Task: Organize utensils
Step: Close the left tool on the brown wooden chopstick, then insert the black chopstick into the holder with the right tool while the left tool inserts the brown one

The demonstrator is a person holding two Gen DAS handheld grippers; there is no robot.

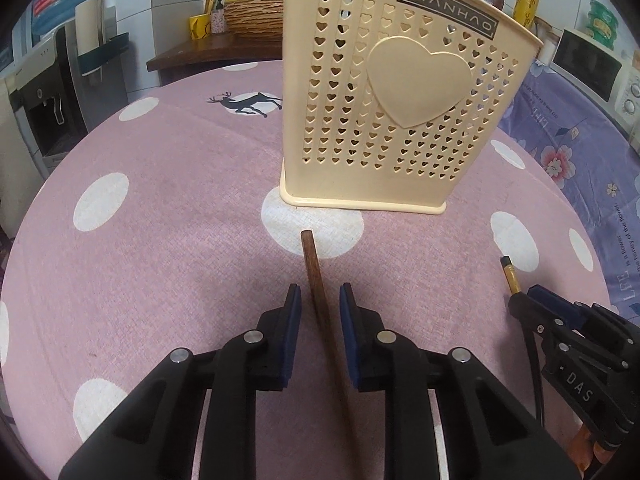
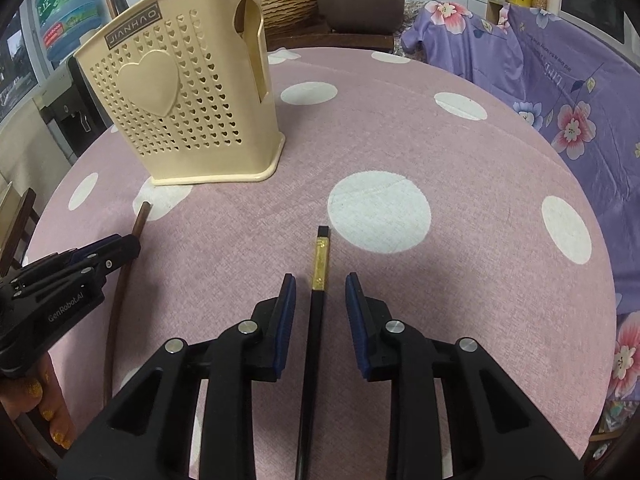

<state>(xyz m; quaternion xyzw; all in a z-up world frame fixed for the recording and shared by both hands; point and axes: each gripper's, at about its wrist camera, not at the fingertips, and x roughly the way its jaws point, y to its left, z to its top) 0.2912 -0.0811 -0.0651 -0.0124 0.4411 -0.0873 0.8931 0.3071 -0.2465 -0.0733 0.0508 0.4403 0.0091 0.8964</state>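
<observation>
- Brown chopstick lies on the pink dotted tablecloth, between the pads of the left gripper, its far tip just short of the cream holder.
- Left jaws stand narrow around it, a sliver of gap showing on each side.
- Black chopstick with a gold band lies between the right gripper pads; narrow too, not pressing.
- Both grippers sit side by side, near the holder.

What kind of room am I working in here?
Most likely a home kitchen or dining corner: a microwave and a water dispenser stand along tiled walls, and a utensil holder sits on a round table with a dotted pink cloth.
</observation>
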